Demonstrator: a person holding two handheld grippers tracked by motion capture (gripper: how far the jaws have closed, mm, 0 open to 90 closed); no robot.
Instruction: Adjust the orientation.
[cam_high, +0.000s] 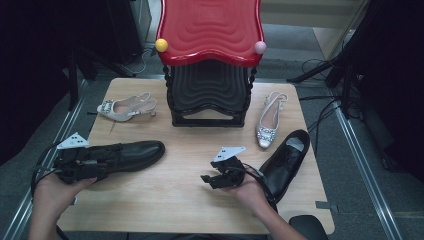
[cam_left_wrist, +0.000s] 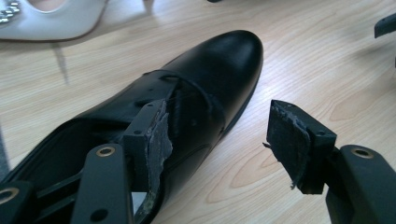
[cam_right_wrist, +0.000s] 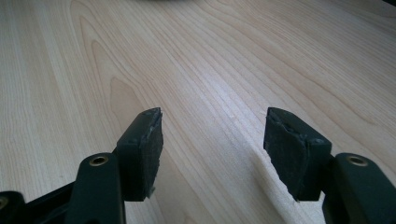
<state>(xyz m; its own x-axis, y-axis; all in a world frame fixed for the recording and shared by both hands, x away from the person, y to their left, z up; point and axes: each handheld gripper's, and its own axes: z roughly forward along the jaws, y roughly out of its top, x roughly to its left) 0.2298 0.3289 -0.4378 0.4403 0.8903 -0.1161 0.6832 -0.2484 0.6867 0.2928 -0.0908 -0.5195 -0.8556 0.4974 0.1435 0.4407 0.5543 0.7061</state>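
A black leather dress shoe (cam_high: 135, 152) lies on the wooden table (cam_high: 170, 200) at the left, toe pointing right. My left gripper (cam_high: 102, 161) is at its heel end and stands open. One pad (cam_left_wrist: 156, 135) is inside the shoe's (cam_left_wrist: 219, 65) opening and the other pad (cam_left_wrist: 287, 140) is outside over the table, so the jaws straddle the shoe's side wall. A second black shoe (cam_high: 287, 160) lies at the right front. Just left of it my right gripper (cam_high: 209, 179) is open over bare wood (cam_right_wrist: 196, 60), holding nothing.
Stacked stools, red (cam_high: 210, 30) over black (cam_high: 207, 90), stand at the table's back middle. A silver slingback heel (cam_high: 125, 107) lies at the back left and its mate (cam_high: 270, 122) at the right, beside the second black shoe. A white heel (cam_left_wrist: 46, 18) shows beyond the left gripper.
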